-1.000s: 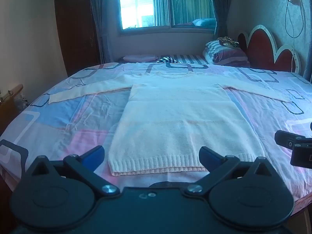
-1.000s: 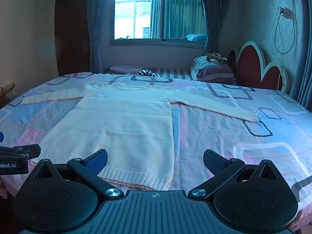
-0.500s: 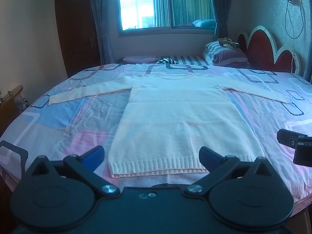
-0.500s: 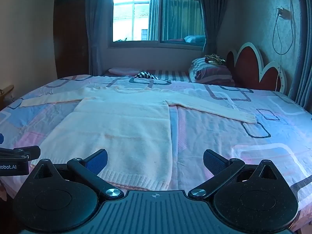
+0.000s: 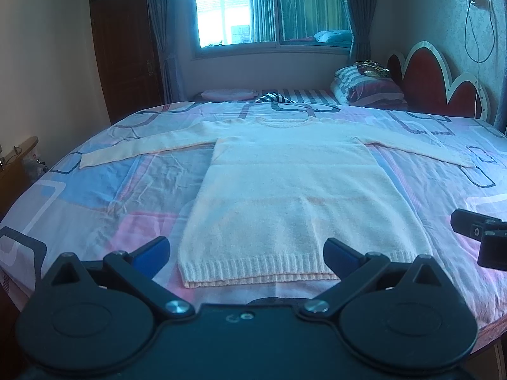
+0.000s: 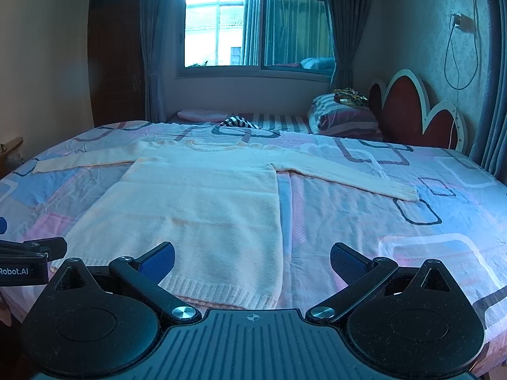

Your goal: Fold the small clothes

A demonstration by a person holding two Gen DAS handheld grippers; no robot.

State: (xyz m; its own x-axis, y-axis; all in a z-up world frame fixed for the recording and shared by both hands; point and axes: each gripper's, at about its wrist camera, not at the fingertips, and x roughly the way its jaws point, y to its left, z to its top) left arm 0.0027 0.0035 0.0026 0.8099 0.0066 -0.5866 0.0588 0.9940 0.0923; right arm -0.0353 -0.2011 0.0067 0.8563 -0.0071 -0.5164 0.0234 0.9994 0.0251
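I have the cream knit sweater [image 5: 298,196] lying flat on the patterned bedsheet [image 5: 104,190], front side down or up I cannot tell, with its ribbed hem [image 5: 256,270] nearest me and the neckline toward the window. Both sleeves are stretched straight out to the sides: the left sleeve [image 5: 142,148] and the right sleeve [image 6: 342,175]. As I judge it, no fold is made yet; the garment is only spread and smoothed, so the whole folding sequence is left, likely starting with a sleeve or a side brought inward.

My left gripper [image 5: 247,248] hangs just short of the hem with its blue pads spread wide and nothing between them. My right gripper [image 6: 252,258] sits over the sweater's right hem corner, fingers likewise parted and empty. Neither touches the cloth.

Against the frames from a second ago, very little differs: the sweater lies in the same shape, and both grippers have stayed parted. The right view has tilted up a touch, showing more window, and the right gripper's body sits marginally lower in the left view.
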